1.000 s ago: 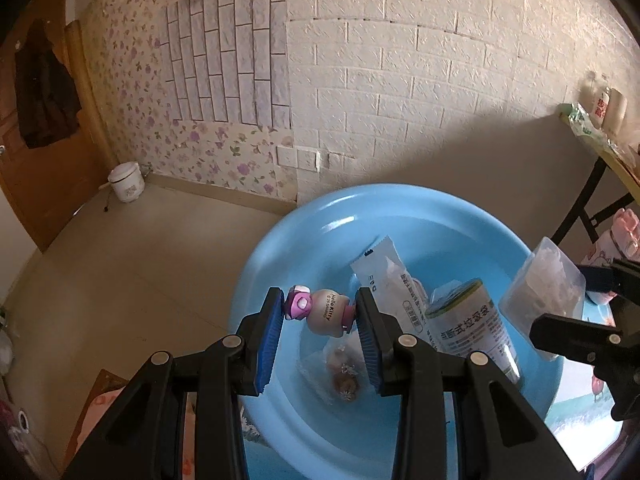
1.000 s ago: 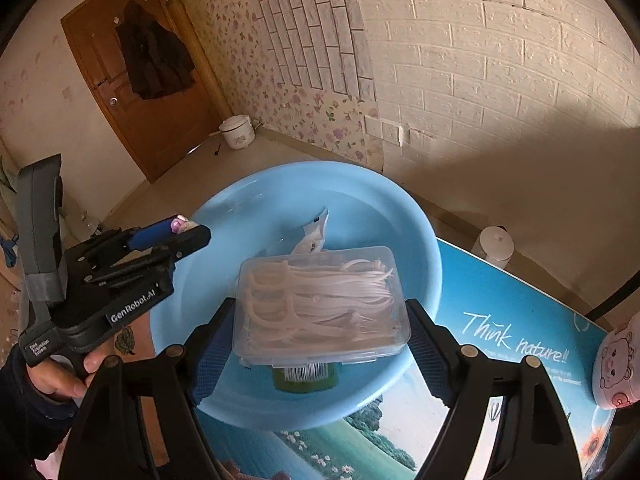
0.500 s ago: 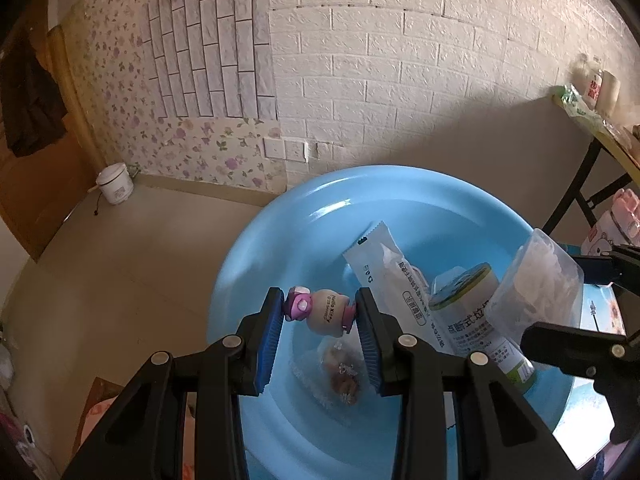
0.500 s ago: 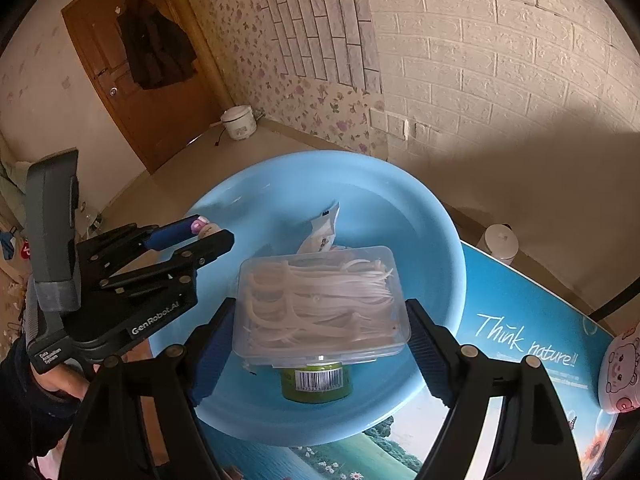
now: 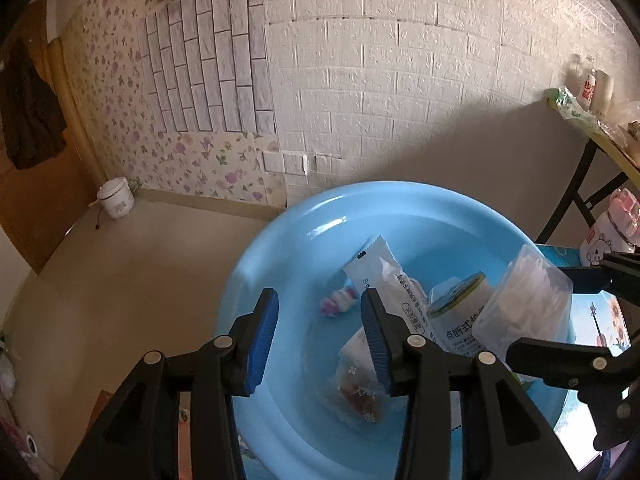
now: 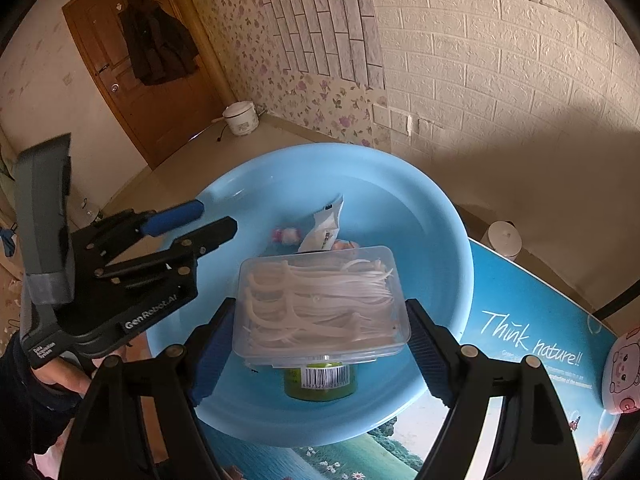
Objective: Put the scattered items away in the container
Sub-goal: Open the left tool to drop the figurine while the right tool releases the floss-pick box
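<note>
**Floss box next, toy just let go**

The clear box of floss picks [image 6: 320, 304] hangs over the near edge of the blue tub [image 6: 400, 176], squeezed tight in the R claw [image 6: 320, 344]. It isn't in yet. Next move, I think: lower it a bit, then let go so it lands by the green can [image 6: 320, 380] w/o tipping out. The L claw [image 5: 320, 336] is opening w/ nothing between its jaws. The little pink toy bottle [image 5: 338, 305] lies on the tub floor, by the white packet [image 5: 384, 276].
</note>
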